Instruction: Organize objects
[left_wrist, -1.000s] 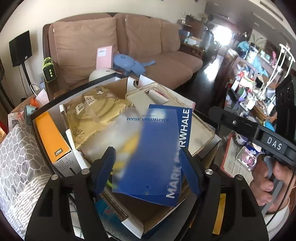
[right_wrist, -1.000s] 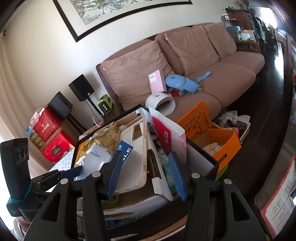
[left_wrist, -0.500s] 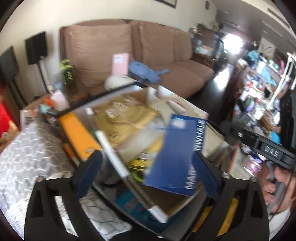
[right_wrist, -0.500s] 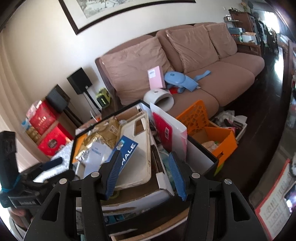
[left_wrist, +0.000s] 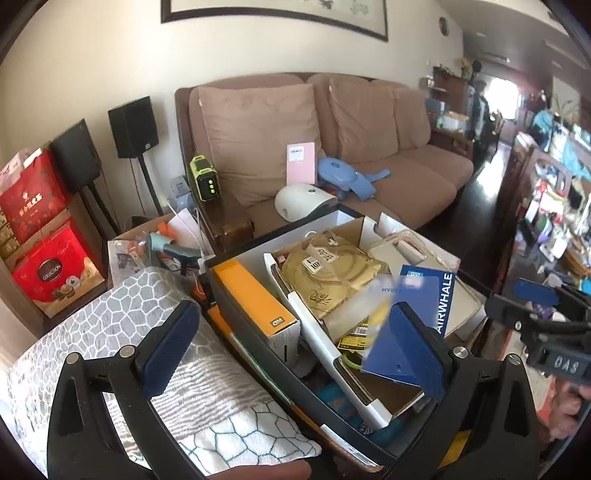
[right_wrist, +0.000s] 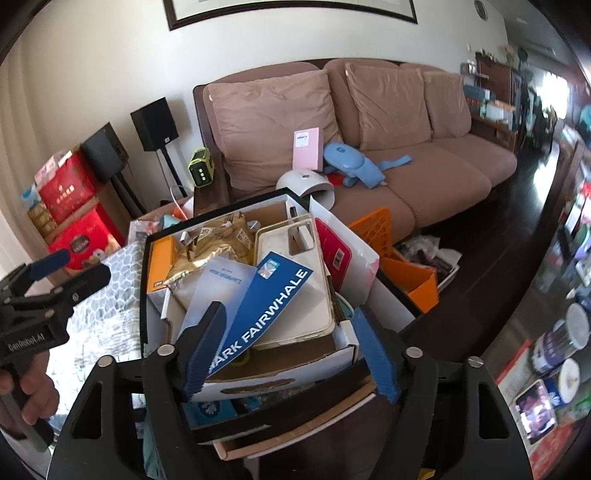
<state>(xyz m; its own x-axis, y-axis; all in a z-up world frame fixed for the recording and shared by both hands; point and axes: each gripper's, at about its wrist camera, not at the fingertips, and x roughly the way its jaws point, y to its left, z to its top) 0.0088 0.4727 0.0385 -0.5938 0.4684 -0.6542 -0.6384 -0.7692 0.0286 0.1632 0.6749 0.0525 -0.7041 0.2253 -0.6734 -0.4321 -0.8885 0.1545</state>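
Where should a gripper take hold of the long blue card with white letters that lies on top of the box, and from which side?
Grip the long blue card at its near lower end, coming from the front of the box. That end juts past the pale phone case beneath it, so one finger could probably slide under the thin edge.

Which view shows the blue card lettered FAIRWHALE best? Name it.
The right wrist view: the blue card lettered FAIRWHALE lies nearly whole on the pale phone case, lettering readable. In the left wrist view it is partly hidden behind a gripper finger and blurred.
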